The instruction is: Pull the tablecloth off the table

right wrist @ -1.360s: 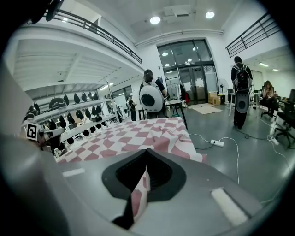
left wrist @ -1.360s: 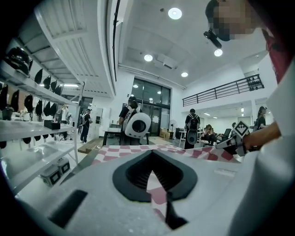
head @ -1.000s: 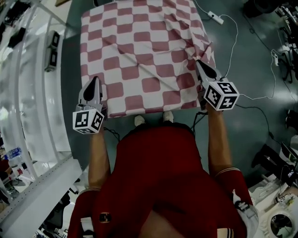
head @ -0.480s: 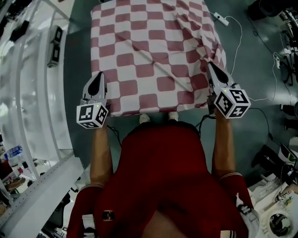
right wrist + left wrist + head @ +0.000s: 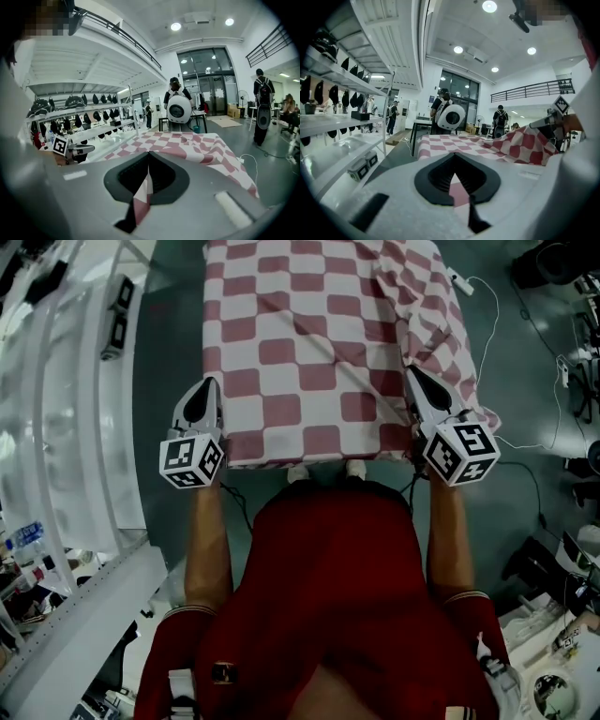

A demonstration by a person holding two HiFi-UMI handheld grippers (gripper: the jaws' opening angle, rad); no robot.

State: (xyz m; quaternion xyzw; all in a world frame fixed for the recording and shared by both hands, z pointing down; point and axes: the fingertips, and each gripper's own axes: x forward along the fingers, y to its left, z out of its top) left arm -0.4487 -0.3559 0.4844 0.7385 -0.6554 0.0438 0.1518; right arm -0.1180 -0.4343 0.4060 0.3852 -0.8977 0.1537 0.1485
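A red and white checked tablecloth covers the table ahead of me, with folds along its right side. My left gripper is shut on the cloth's near left corner. My right gripper is shut on the near right edge, where the cloth bunches up and hangs down. In the left gripper view the tablecloth stretches away from the left gripper, with a pinch of it between the jaws. In the right gripper view a fold of the tablecloth is clamped in the right gripper.
White shelving runs along the left, holding small grey boxes. A white cable with a plug lies on the floor at the right. Several people and a round white machine stand beyond the table's far end.
Both grippers have stayed shut on the cloth. The cloth and grippers sit further right and higher in the head view, and the right side of the cloth hangs further over the table's edge.
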